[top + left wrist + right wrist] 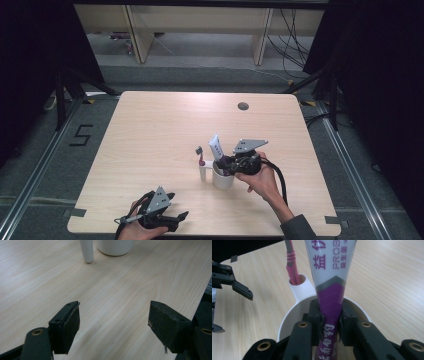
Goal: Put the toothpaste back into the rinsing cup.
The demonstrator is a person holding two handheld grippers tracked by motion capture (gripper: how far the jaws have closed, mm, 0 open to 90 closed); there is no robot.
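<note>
A white and purple toothpaste tube (pixel 216 146) (pixel 332 277) stands upright in a white cup (pixel 223 181) (pixel 287 317) on the wooden table (pixel 150 130). My right gripper (pixel 226 165) (pixel 331 313) reaches into the cup from the right and is shut on the tube's lower purple part. A pink and grey toothbrush (pixel 200 156) (pixel 291 262) stands in the small holder (pixel 202 172) (pixel 86 251) on the cup's left side. My left gripper (pixel 177 206) (pixel 113 320) rests near the table's front edge, open, with bare wood between its jaws.
A round cable hole (pixel 243 106) sits at the table's far edge. Wooden furniture legs and cables lie on the floor beyond the table. The table's front edge runs just behind the left hand.
</note>
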